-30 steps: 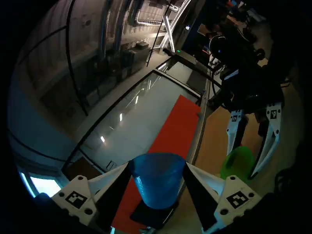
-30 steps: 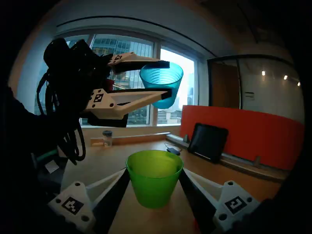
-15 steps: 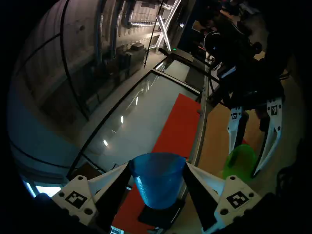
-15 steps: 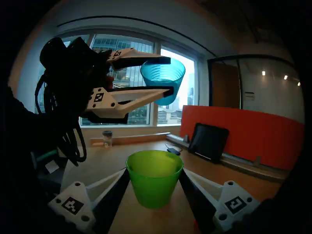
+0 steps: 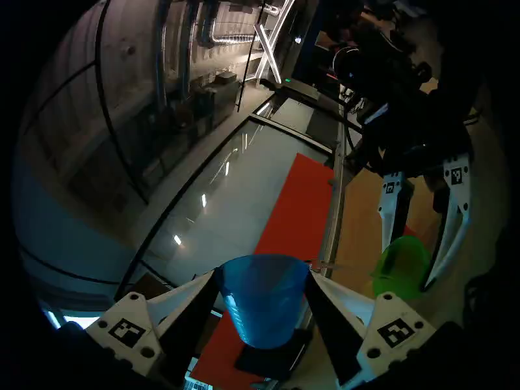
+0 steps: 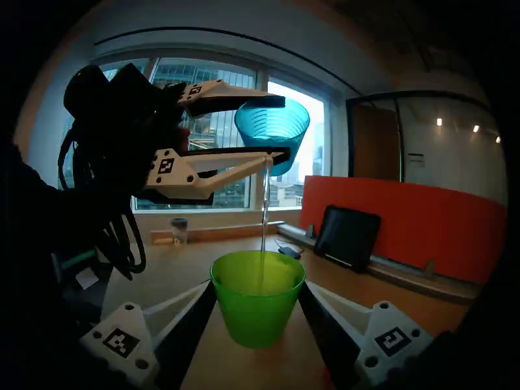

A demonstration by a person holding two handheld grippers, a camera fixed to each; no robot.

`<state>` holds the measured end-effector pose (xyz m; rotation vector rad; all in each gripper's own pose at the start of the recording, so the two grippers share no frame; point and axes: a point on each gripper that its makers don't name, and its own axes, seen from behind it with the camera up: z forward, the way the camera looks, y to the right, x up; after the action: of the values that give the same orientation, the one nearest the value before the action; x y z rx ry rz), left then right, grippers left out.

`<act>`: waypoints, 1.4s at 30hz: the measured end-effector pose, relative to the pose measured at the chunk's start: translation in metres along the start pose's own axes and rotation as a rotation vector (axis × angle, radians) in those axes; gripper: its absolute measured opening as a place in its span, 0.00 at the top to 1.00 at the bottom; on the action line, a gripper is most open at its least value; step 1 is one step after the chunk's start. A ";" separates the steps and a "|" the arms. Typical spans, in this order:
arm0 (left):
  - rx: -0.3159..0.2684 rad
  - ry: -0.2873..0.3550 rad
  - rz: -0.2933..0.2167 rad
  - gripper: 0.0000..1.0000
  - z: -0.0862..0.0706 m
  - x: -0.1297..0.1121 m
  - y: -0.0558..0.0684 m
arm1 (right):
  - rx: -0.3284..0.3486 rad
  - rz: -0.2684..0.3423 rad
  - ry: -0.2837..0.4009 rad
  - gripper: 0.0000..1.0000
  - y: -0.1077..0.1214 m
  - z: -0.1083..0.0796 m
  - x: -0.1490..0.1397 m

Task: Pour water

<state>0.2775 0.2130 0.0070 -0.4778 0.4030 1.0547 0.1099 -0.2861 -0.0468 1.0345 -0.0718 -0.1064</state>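
A thin stream of water (image 6: pixel 264 214) falls from the tilted blue cup (image 6: pixel 272 130), pinched in the left hand-held gripper (image 5: pixel 262 278), into the green cup (image 6: pixel 257 309) below it, clasped by the right hand-held gripper (image 6: pixel 257 286) over the table (image 6: pixel 188 263), so pouring seems under way, not finished.

Left gripper (image 5: pixel 262 279), rolled sideways, hangs above the level right gripper (image 6: pixel 257 287), both with fingers clamped.

The upper cup (image 6: pixel 272 132) hangs above the lower cup (image 6: pixel 257 309), water (image 6: pixel 264 214) between.
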 end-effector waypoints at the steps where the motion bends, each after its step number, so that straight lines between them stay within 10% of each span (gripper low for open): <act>1: 0.000 0.000 0.003 0.12 0.000 0.000 0.000 | 0.000 0.000 0.000 0.11 0.000 0.000 0.000; 42: 0.018 0.003 0.131 0.12 -0.003 0.010 -0.008 | -0.004 -0.006 0.001 0.11 0.001 -0.003 0.000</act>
<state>0.2888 0.2151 0.0006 -0.4413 0.4507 1.1764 0.1102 -0.2828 -0.0473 1.0304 -0.0680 -0.1111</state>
